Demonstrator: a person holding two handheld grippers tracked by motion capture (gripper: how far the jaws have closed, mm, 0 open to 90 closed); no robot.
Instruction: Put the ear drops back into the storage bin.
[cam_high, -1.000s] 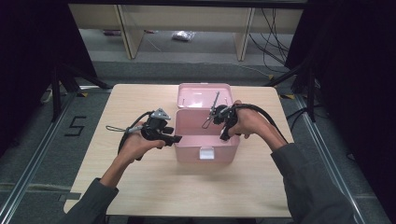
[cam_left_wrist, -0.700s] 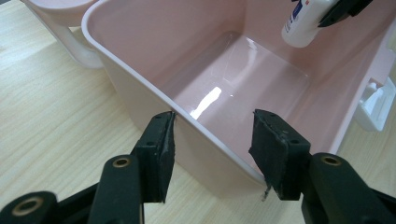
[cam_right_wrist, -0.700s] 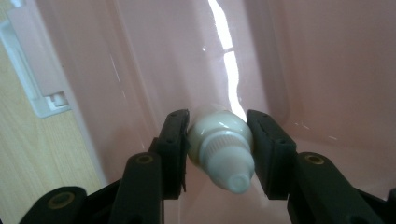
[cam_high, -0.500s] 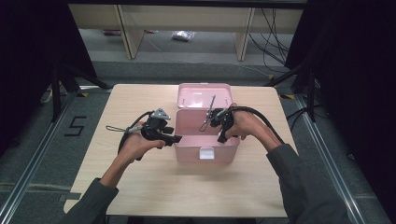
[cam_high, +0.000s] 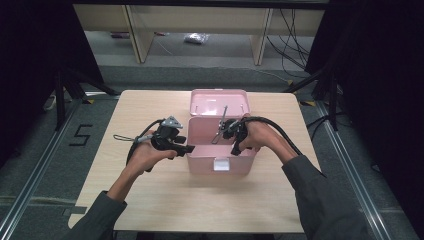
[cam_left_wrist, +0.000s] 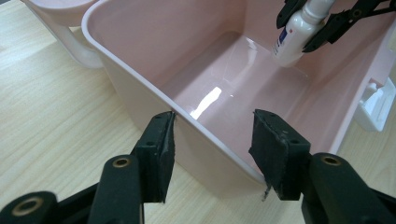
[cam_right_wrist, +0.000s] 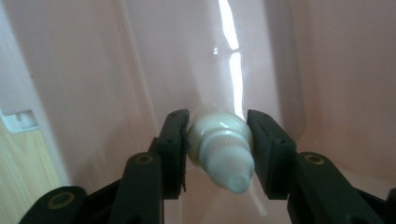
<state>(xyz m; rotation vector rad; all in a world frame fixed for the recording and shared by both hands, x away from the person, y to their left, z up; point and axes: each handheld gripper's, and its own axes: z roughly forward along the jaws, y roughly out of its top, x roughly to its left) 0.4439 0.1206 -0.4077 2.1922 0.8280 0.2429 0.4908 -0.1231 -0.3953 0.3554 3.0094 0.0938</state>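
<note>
An open pink box (cam_high: 200, 160) stands at the table's middle, its lid (cam_high: 218, 102) tipped back. My left gripper (cam_high: 189, 148) straddles the box's left wall (cam_left_wrist: 140, 102), one jaw outside and one inside, both touching the rim. My right gripper (cam_high: 234, 148) reaches down into the box from the right, shut on a small white bottle (cam_right_wrist: 219, 144) just below its ribbed cap. In the left gripper view the bottle (cam_left_wrist: 294, 39) hangs tilted between the right gripper's (cam_left_wrist: 299, 35) jaws, with its base close to the box floor (cam_left_wrist: 233, 79).
A white latch (cam_high: 220, 165) sits on the box's front wall. Bare wooden tabletop (cam_high: 150, 200) lies all around the box. Shelving legs and cables stand on the floor beyond the table's far edge.
My right gripper, with the bottle in it, has shifted slightly left and lower into the box. The left gripper and the box have stayed put.
</note>
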